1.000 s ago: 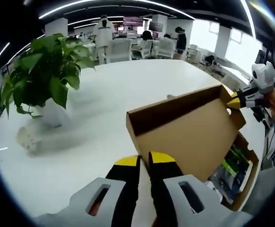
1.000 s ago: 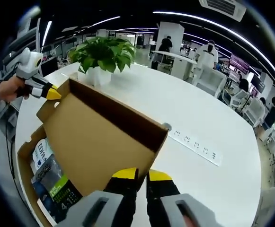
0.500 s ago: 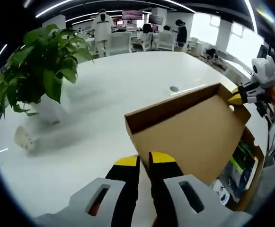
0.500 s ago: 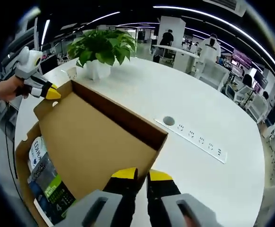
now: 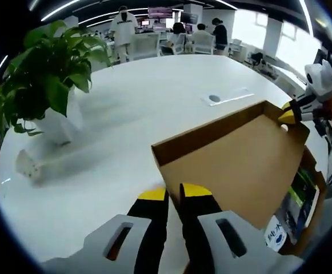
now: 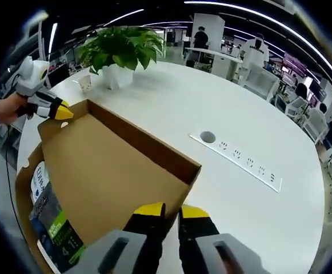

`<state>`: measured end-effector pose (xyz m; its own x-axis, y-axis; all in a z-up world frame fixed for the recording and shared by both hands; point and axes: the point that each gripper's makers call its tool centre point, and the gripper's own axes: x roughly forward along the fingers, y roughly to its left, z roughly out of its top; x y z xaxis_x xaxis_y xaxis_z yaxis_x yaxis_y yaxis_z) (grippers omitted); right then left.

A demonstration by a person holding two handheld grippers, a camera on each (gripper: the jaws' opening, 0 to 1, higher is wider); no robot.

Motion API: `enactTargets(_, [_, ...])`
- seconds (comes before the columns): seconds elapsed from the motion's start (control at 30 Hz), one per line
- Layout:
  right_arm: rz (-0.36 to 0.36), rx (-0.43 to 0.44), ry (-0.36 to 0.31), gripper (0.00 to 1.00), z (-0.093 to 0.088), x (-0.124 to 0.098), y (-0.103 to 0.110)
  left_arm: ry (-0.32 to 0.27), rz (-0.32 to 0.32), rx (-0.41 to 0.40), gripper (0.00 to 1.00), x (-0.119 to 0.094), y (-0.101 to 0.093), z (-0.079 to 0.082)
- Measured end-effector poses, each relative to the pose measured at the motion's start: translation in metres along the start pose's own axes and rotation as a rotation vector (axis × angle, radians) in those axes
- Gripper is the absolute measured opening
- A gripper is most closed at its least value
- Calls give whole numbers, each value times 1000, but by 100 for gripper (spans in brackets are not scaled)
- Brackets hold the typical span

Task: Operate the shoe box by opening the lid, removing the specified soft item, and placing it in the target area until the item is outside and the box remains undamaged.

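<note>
The brown cardboard lid (image 5: pixel 240 165) of the shoe box is lifted and tilted back over the white table. My left gripper (image 5: pixel 174 193) is shut on the lid's near corner. My right gripper (image 5: pixel 287 117) pinches the far corner. In the right gripper view the same lid (image 6: pixel 108 177) spreads out ahead, with my right gripper (image 6: pixel 172 211) shut on its edge and the left gripper (image 6: pixel 63 112) at the opposite corner. Beneath the lid the box base (image 6: pixel 22 188) lies open, holding soft packets (image 6: pixel 48 222) in green, black and white wrapping. These packets (image 5: pixel 300 197) also peek out at the right.
A potted green plant (image 5: pixel 40 85) in a white pot stands on the round white table (image 6: pixel 257 217). A socket strip (image 6: pixel 240 162) and a round cable hole (image 6: pixel 208 137) sit beyond the lid. A small white object (image 5: pixel 26 165) lies by the pot. People and desks are far behind.
The lid has swung further back and lies flatter, with both grippers still on its corners. More of the packets in the base shows.
</note>
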<state>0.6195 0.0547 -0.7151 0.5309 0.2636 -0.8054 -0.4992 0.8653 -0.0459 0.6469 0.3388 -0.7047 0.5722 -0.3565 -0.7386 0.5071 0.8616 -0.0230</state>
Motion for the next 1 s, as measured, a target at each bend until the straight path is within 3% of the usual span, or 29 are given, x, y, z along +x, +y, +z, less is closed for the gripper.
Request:
enactTargets(0.67, [17, 7, 50, 4, -12, 17, -1, 47, 13, -5, 7, 8, -1, -9])
enactTargets(1.0, [0, 21, 40, 4, -12, 17, -2, 35, 30, -18, 7, 10, 1, -8])
